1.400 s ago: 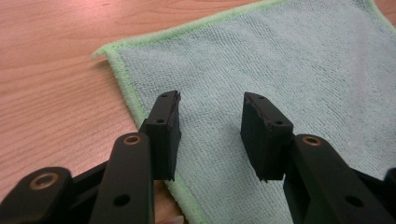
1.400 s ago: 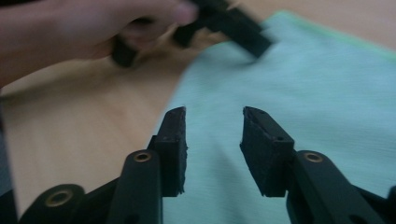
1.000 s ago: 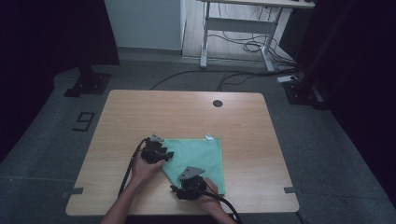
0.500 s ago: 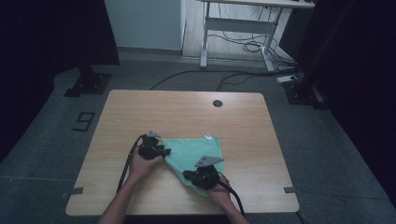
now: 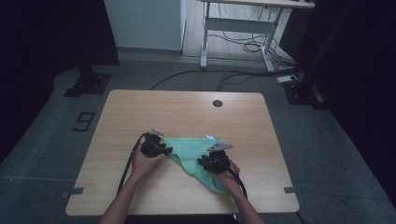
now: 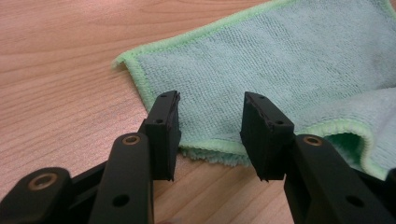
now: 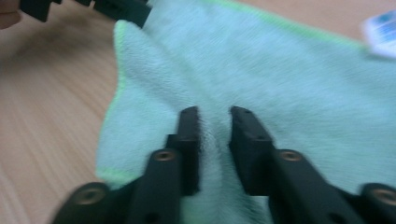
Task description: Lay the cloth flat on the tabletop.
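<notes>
The wooden surface (image 5: 187, 112) carries one thing, a green cloth (image 5: 189, 151), lying near the person's edge, partly doubled over itself so it tapers to a point toward the right hand. It looks like a fold in the making: each hand seems to work its own side of the fabric. The left claw (image 5: 161, 150) sits at the cloth's left edge, and its own camera shows why: the jaws stand well apart, astride the stitched hem (image 6: 205, 145), holding nothing, with a folded layer curling up at the side. The right claw (image 5: 212, 162) rests over the folded part; its jaws are parted with pile bunched between them, and whether they pinch it I cannot tell. Its view also catches a small white label (image 7: 380, 26).
</notes>
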The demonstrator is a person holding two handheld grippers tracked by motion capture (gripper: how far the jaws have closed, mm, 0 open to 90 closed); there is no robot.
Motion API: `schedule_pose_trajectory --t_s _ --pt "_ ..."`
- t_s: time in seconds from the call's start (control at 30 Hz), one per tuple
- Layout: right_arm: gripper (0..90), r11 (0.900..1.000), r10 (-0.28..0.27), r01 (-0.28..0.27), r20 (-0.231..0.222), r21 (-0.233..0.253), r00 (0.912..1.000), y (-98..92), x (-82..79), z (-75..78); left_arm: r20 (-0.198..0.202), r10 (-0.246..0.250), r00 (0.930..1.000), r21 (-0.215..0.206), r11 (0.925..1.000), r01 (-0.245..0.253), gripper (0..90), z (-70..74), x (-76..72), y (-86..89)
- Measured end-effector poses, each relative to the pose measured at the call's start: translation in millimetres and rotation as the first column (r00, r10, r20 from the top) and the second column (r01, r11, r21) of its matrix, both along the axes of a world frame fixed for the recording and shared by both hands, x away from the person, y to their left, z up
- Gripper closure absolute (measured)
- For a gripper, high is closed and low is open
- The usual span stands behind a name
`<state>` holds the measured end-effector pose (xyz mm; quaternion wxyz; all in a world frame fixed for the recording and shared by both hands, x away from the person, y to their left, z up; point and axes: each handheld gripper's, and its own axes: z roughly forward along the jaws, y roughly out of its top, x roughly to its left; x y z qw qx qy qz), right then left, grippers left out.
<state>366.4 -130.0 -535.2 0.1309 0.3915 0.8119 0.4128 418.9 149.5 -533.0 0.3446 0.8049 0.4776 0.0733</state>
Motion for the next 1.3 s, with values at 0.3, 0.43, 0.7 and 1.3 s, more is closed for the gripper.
schedule_pose_trajectory --t_s 0.3,0.43,0.7,1.3 --pt "69.6 0.989 0.130 -0.136 0.097 0.056 0.9867 9.4 -39.2 34.0 0.000 0.006 1.0000 0.010 0.9999 -0.006 56.2 0.5 -0.5 -2.1" --pt "64.7 0.987 0.160 -0.162 0.066 0.022 0.9849 21.4 -39.0 22.7 0.004 0.005 1.0000 0.019 0.9998 -0.005 56.0 0.6 -1.1 -2.9" --pt "56.1 0.985 0.155 -0.153 0.015 -0.086 0.9878 41.3 -31.3 -1.1 0.009 0.010 0.9999 0.005 0.9999 -0.010 56.0 -0.5 -2.1 -1.7" --pt "84.3 0.989 0.145 -0.145 0.033 0.011 0.9889 30.8 -39.3 12.6 0.029 0.014 0.9995 0.002 0.9999 -0.014 56.1 -2.2 -4.7 -1.4"
